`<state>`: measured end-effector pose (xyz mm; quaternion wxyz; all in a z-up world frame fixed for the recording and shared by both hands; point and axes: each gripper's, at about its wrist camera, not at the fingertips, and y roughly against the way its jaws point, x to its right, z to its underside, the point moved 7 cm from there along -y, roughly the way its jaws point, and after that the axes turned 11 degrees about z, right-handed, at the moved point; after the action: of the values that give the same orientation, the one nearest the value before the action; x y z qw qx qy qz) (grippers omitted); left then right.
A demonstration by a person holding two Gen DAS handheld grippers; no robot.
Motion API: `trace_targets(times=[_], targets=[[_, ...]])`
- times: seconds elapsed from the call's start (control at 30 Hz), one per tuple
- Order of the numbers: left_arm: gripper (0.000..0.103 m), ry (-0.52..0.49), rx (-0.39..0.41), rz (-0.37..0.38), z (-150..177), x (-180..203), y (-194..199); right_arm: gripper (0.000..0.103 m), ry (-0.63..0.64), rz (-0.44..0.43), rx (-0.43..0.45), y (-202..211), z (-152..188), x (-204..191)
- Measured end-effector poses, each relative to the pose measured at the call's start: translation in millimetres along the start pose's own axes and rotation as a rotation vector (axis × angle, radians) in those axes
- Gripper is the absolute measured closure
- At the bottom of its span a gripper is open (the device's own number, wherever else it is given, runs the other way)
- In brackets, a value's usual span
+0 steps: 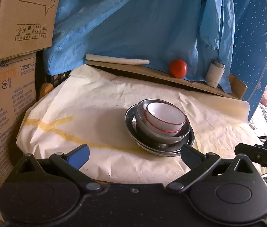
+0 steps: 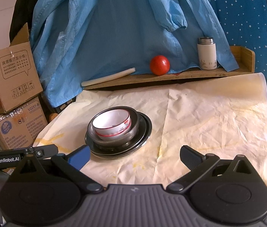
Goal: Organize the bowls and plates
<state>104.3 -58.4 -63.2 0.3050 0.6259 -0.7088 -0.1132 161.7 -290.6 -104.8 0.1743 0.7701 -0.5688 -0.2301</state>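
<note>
Both sets of fingers are found spread wide with nothing between them: the left gripper (image 1: 135, 154) and the right gripper (image 2: 135, 156) are held above the near edge of the counter (image 2: 218, 117), which is covered with creased cream paper stained yellow in streaks.

Just beyond the fingers, near the middle of the counter, one nested stack is observed. A white ceramic bowl with a red rim line (image 2: 112, 124) is seated inside a grey steel bowl (image 2: 133, 130), and a second white bowl appears to lie beneath the first. The steel bowl rests on round steel plates (image 2: 146, 130); at least two appear stacked. No loose dish is seen elsewhere, so the stacking is judged largely complete. Whether the stack is to be moved cannot be told.

Nothing is seen between the fingers and the stack. Along the far edge, a wooden shelf (image 2: 190, 74) carries a white rolled cylinder (image 2: 107, 78), a red tomato (image 2: 159, 65) and a white steel-capped flask (image 2: 206, 54), well apart from the stack. A blue garment (image 2: 114, 28) hangs behind. Cardboard boxes (image 2: 10, 79) stand beyond the left edge.
</note>
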Motion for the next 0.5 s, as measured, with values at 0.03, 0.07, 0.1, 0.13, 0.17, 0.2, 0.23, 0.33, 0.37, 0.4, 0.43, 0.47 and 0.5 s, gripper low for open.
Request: trace_targets(times=[0.03, 0.07, 0.1, 0.13, 0.17, 0.2, 0.23, 0.33, 0.37, 0.4, 0.43, 0.47, 0.5], targets=[[0.001, 0.001, -0.001, 0.000, 0.0, -0.4, -0.1, 0.000, 0.000, 0.000, 0.000, 0.0, 0.1, 0.0], [0.001, 0.002, -0.001, 0.000, 0.0, -1.1, -0.2, 0.000, -0.001, 0.000, -0.001, 0.1, 0.1, 0.0], [0.001, 0.001, -0.002, 0.000, 0.1, -1.2, -0.3, 0.000, -0.001, 0.000, -0.002, -0.4, 0.1, 0.0], [0.001, 0.002, -0.003, 0.000, 0.3, -1.5, -0.3, 0.000, -0.001, 0.000, -0.003, -0.9, 0.2, 0.0], [0.001, 0.002, -0.004, 0.000, 0.3, -2.4, -0.6, 0.000, -0.001, 0.001, -0.003, -1.2, 0.4, -0.2], [0.001, 0.002, -0.004, 0.000, 0.2, -2.5, -0.9, 0.000, -0.001, 0.001, -0.003, -1.1, 0.4, -0.2], [0.001, 0.002, -0.004, 0.000, 0.3, -2.5, -0.9, 0.000, -0.001, 0.001, -0.003, -1.4, 0.5, -0.1], [0.001, 0.002, -0.004, 0.000, 0.2, -2.4, -0.8, 0.000, -0.001, 0.003, -0.004, -1.3, 0.9, 0.2], [0.001, 0.003, -0.004, 0.001, 0.2, -2.4, -0.9, 0.000, -0.001, 0.004, -0.004, -1.1, 0.9, 0.2], [0.001, 0.003, -0.005, 0.001, 0.7, -2.6, -1.2, 0.000, -0.001, 0.005, -0.004, -1.2, 1.1, 0.4], [0.001, 0.003, -0.005, 0.002, 0.9, -3.0, -1.2, 0.000, -0.001, 0.006, -0.004, -1.2, 1.0, 0.5], [0.001, 0.003, -0.005, 0.004, 1.3, -2.6, -1.6, 0.000, -0.001, 0.007, -0.003, -0.9, 1.4, 0.5], [0.001, 0.002, -0.005, 0.005, 1.3, -2.6, -1.8, 0.000, -0.001, 0.008, -0.003, -0.6, 1.6, 0.4]])
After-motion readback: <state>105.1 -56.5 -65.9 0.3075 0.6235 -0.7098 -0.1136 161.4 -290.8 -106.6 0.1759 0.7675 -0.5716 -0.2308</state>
